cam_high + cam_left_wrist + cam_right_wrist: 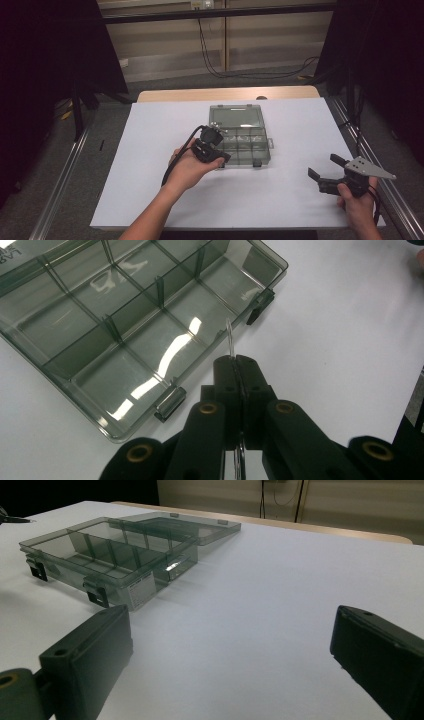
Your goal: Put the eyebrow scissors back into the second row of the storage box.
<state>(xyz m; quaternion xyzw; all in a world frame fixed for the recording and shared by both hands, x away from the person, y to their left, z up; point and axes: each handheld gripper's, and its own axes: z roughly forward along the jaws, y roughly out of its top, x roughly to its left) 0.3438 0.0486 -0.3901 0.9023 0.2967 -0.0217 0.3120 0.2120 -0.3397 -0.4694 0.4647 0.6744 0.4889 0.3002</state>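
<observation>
A smoky clear compartment box [266,150] lies open on the white table, its lid [236,116] folded flat behind it. Its compartments look empty. My left gripper [223,157] hovers at the box's near left corner, shut on a thin clear plastic strip [229,338] that sticks out past the tips, beside the front wall of the box [95,421]. In the left gripper view the jaws [239,361] meet with the strip edge-on between them. My right gripper [325,166] rests open near the table's right front edge, nothing between its jaws [232,640], facing the box [142,587].
The white sheet [150,150] covers a wooden table whose far edge [200,94] shows behind it. Two dark latches [170,404] hang from the box's front wall. Cables [215,65] trail over the floor beyond, and metal rails [65,175] flank both sides.
</observation>
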